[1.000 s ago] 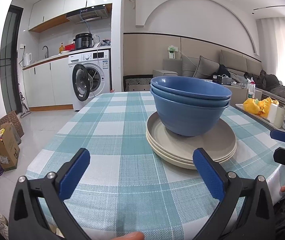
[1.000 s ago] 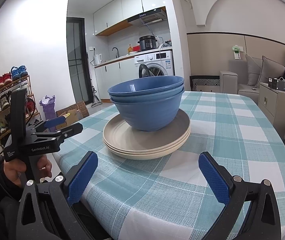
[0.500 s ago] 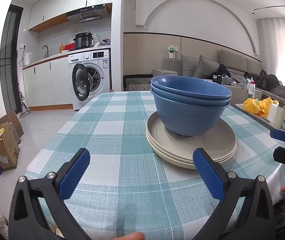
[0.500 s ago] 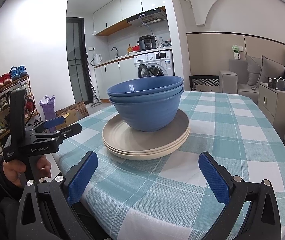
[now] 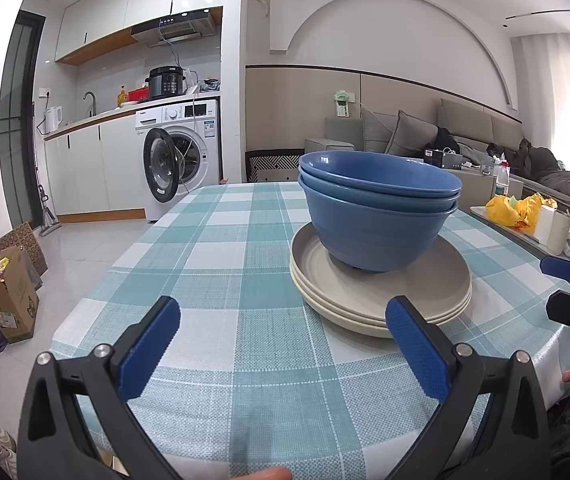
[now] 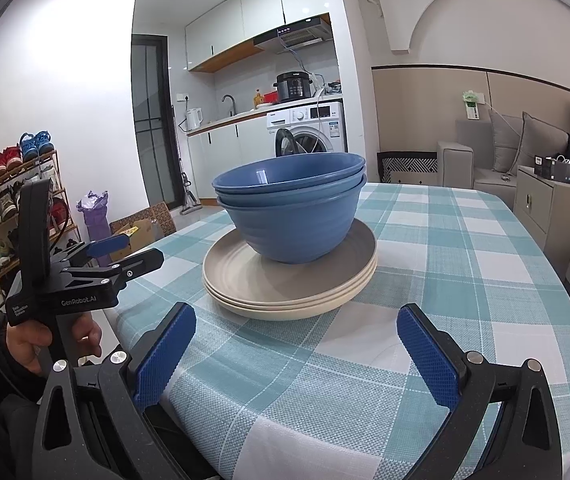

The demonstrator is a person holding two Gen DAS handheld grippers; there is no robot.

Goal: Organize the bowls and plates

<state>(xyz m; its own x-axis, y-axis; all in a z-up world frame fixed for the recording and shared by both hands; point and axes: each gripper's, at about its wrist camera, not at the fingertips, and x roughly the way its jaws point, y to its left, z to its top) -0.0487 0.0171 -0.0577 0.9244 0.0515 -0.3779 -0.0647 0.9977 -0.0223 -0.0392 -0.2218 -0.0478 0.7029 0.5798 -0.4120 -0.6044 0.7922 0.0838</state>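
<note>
Blue matte bowls (image 5: 379, 208), nested three deep by the rims we count, sit on a stack of beige plates (image 5: 381, 292), also three by their edges, on the teal-and-white checked tablecloth (image 5: 221, 264) near the table's front edge. Our left tongs (image 5: 281, 344) gape wide and hold nothing; the pile lies ahead and to their right, with the right pad just short of the lowest plate's rim. Our right tongs (image 6: 297, 350) are equally wide and empty; the pile sits ahead, slightly left of their centre line, a little apart from the pads. We judge both about equally near, one on each flank. Pile is round, no long axis; bowl walls steep and faintly ridged, plate rims thin and shallow. Woven cloth looks coarse, likely grippy. Rims probably offer the only pinch.
</note>
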